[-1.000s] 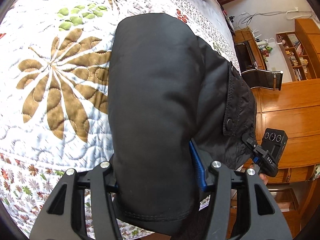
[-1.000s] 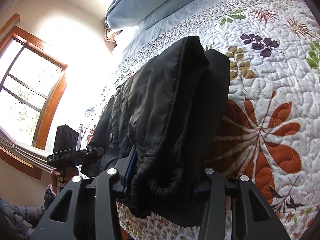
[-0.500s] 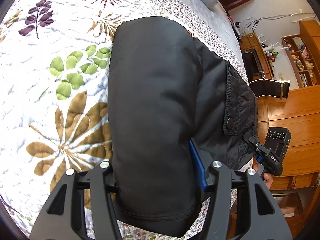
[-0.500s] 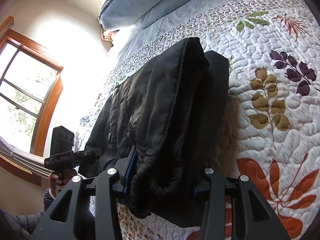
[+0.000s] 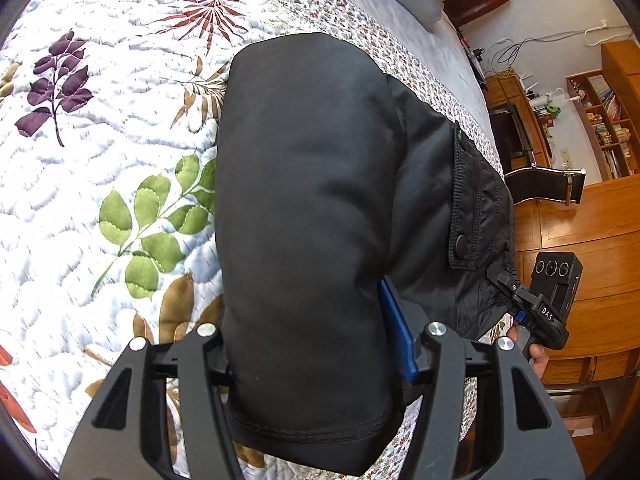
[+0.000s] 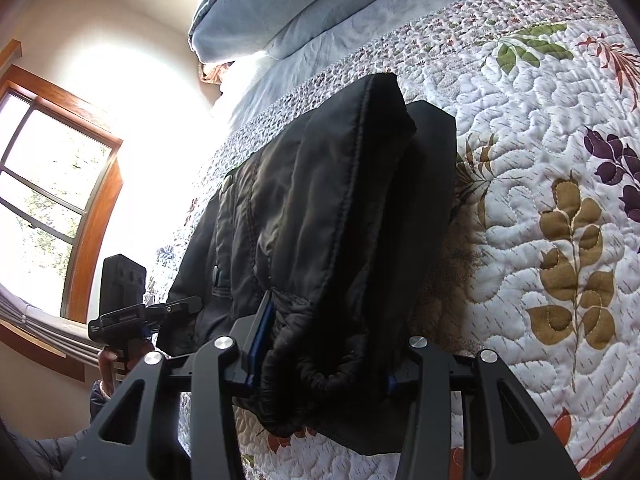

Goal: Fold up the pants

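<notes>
The black pants (image 5: 304,208) lie bunched in a thick fold on the flowery quilt (image 5: 100,128), close to the near edge of the bed. The left gripper (image 5: 316,344) pinches the smooth leg end with its hem; its jaws have just been opening a little, but the cloth still fills the gap. The right gripper (image 6: 320,364) pinches the other end, where a stretchy gathered band hangs down between the jaws. A pocket flap with a snap button (image 5: 463,243) sits on the right side of the pants. Blue-grey pillows (image 6: 272,4) lie at the far end of the bed. A window (image 6: 52,208) glows on the left; the glare there makes it hard to see much.
</notes>
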Demonstrator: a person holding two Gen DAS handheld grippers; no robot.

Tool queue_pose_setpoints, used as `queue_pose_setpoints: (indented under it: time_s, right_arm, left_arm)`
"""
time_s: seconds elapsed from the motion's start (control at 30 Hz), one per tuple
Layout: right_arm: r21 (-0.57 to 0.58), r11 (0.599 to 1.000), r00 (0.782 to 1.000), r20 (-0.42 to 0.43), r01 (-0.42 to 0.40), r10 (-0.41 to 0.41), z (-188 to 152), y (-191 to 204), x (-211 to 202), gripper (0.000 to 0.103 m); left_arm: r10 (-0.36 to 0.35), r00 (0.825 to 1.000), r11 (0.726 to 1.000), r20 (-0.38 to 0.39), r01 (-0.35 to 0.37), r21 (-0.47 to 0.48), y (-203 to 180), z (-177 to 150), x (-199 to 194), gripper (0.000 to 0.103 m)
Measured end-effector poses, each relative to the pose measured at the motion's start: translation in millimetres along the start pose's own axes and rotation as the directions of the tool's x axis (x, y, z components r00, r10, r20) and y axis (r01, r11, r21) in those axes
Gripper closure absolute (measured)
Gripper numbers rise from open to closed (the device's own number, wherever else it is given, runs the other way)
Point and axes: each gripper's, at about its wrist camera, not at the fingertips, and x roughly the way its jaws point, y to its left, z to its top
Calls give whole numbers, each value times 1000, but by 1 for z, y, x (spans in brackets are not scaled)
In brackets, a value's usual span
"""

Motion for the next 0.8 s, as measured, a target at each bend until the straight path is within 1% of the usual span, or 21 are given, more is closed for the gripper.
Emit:
queue_pose_setpoints:
  time_s: [0.33,0.53,0.7,0.73,0.8]
  right_arm:
    - [9,1000,1000,2,-7,7,15,-6,10,59]
    - [34,999,999,5,-32,32,14,-16,12,58]
    - [53,997,998,15,-58,57,10,-24,11,58]
    - [57,997,998,17,-61,60,11,-24,11,58]
    - [60,996,998,22,-67,65,10,-26,10,57]
  left_arm:
    - [9,1000,1000,13,-9,16,6,23,0,45]
    - [7,1000,1000,24,-8,23,15,17,-5,42]
    - [2,999,999,37,-3,37,11,16,-1,38]
    - [2,999,999,40,-3,37,0,21,5,37]
    - [-1,999,999,45,-1,38,0,20,5,36]
